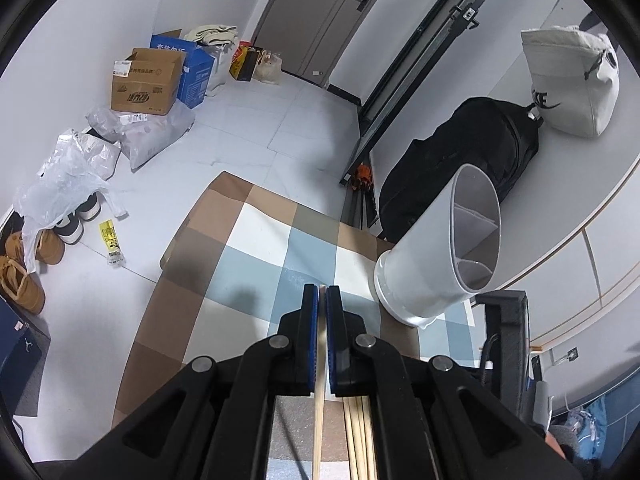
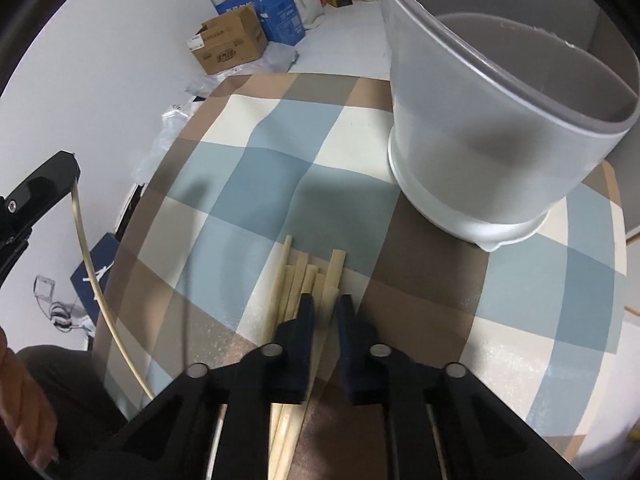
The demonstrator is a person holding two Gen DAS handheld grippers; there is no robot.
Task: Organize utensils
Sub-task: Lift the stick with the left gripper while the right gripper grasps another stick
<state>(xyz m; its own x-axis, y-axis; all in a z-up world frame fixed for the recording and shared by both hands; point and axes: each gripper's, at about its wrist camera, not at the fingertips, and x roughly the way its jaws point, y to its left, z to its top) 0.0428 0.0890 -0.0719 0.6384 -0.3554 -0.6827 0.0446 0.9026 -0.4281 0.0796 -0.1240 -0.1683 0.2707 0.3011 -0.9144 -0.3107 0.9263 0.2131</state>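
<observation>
My left gripper (image 1: 322,294) is shut on one wooden chopstick (image 1: 319,408), held up above the checked tablecloth (image 1: 256,240); the same gripper (image 2: 74,172) and chopstick (image 2: 90,272) show at the left of the right wrist view. A pile of several wooden chopsticks (image 2: 304,280) lies on the cloth (image 2: 240,168). My right gripper (image 2: 324,308) hangs low over that pile with its jaws a little apart, one chopstick lying between them. A white divided utensil holder (image 1: 444,248) stands at the right, close behind the pile (image 2: 480,128).
The small table ends near the holder (image 2: 612,208). On the floor at the left are cardboard boxes (image 1: 146,84), plastic bags (image 1: 60,188) and shoes (image 1: 24,276). A black backpack (image 1: 468,160) and a white bag (image 1: 572,84) lie at the right.
</observation>
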